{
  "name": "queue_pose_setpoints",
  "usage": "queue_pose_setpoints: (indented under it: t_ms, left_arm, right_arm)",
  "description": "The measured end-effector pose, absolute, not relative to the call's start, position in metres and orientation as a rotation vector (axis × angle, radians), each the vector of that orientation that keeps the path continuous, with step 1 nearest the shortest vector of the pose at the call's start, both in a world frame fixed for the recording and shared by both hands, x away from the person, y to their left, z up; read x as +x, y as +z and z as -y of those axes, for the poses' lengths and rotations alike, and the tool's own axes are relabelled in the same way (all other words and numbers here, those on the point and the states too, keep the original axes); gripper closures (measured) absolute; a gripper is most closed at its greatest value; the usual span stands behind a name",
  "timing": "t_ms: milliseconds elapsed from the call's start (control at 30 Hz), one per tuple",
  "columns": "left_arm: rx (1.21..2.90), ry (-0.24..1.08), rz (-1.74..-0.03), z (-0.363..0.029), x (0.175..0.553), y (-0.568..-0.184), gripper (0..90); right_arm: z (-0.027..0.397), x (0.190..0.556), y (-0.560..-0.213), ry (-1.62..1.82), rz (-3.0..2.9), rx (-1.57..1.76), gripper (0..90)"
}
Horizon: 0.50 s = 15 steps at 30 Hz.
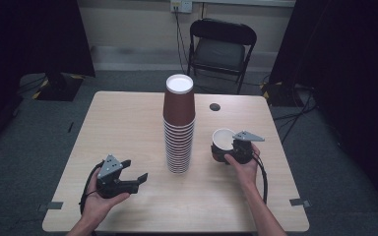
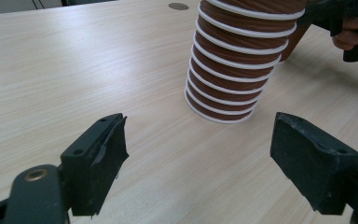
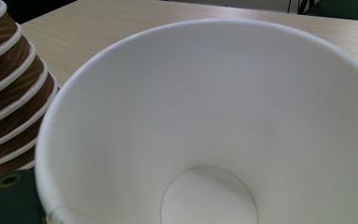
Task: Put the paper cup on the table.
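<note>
On the light wood counter (image 1: 128,123), near its middle, stands a tall stack of brown paper cups (image 1: 178,125), upside down, rims white, white base of the top cup facing up. Behind the counter sits a black folding chair (image 1: 221,46) against the wall. Right of the stack, near but apart from it, a single cup (image 1: 222,142) of the same kind is tilted, white inside facing up and toward the stack, seemingly lifted off the counter. Right gripper (image 1: 236,150) is at that cup; in the right gripper view the cup's white interior (image 3: 223,121) sits right in front of the camera, its rim just beside the stack (image 3: 9,93). Right fingers are hidden by the cup, so whether they press on it cannot be told. Left gripper (image 1: 128,177) is held low over the near left part of the counter, well apart from the stack; its fingers (image 2: 98,158) stand wide apart with nothing between them, pointed at the stack's base (image 2: 228,93). Small dark round hole (image 1: 214,106) in the counter beyond the single cup.
</note>
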<state>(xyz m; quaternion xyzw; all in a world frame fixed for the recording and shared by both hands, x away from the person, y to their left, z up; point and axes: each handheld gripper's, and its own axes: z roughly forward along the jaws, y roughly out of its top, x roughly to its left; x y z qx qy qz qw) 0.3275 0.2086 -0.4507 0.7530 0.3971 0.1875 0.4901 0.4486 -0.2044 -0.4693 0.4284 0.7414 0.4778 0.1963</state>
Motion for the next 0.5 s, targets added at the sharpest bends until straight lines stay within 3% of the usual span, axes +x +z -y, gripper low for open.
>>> queue_pose_setpoints:
  t_ms: [500]
  left_arm:
    - [1.829, 0.449, -0.972, -0.2084, 0.3284, -0.4519, 18.1]
  right_arm:
    - [0.2022, 0.4488, -0.4772, 1.298, -2.113, 1.234, 10.8]
